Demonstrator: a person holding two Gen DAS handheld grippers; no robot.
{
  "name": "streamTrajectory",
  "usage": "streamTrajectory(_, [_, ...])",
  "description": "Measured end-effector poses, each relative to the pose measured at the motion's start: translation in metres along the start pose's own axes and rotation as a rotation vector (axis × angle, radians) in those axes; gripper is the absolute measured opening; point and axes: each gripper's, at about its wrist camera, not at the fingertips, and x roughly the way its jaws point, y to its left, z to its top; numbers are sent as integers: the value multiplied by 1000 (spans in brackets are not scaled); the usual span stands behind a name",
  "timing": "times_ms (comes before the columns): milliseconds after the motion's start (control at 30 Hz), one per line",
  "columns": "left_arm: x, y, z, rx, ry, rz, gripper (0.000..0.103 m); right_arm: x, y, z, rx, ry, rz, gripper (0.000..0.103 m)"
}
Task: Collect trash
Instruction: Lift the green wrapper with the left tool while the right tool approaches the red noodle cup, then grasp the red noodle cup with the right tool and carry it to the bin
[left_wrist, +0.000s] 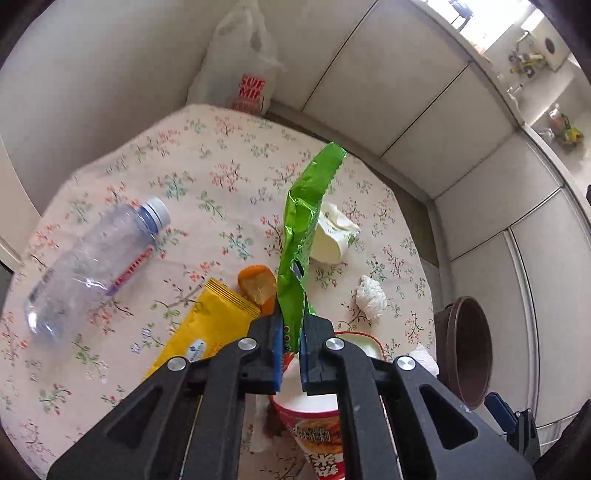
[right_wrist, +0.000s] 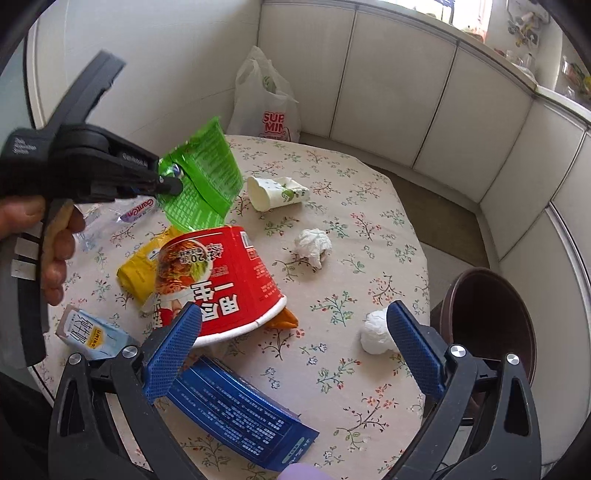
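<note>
My left gripper (left_wrist: 291, 332) is shut on a green foil wrapper (left_wrist: 306, 229) and holds it above the table; the right wrist view shows that gripper (right_wrist: 166, 184) with the wrapper (right_wrist: 203, 177) hanging from it at the left. My right gripper (right_wrist: 295, 343) is open and empty, low over the table's front. Between its fingers lie a tipped red noodle cup (right_wrist: 221, 280), a crumpled white tissue (right_wrist: 375, 332) and a blue box (right_wrist: 236, 410). A brown bin (right_wrist: 491, 321) stands beside the table at the right.
On the floral tablecloth (right_wrist: 332, 229) lie a plastic bottle (left_wrist: 96, 266), a yellow packet (left_wrist: 210, 325), orange peel (left_wrist: 256, 284), a paper cup (right_wrist: 277, 192), another tissue (right_wrist: 314, 245) and a small milk carton (right_wrist: 88, 336). A white plastic bag (right_wrist: 266, 99) stands at the back.
</note>
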Motion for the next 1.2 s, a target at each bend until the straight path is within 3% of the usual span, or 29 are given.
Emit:
streamTrajectory(167, [-71,-2,-1,70,-173,41,6,14,27,16,55,57,-20,96])
streamTrajectory(267, [-105,7,-4,58,-248,40,6,22,42,31,98,83,-92,96])
streamTrajectory(367, [-123,15,-3,47,-281,25,6,30,67,37,57,104,-128,96])
streamTrajectory(533, [-125,20,-3,36,-286,16,6,54,106,39,-120,108,-292,96])
streamTrajectory(800, [-131,30,-6,20,-286,9,6,99,113,42,-115,229,-255,96])
streamTrajectory(900, [-133,36,-5,2,-288,10,6,106,103,40,-77,243,-201,89])
streamTrajectory(1200, [-136,38,-5,-9,-297,-5,6,81,45,42,162,140,14,86])
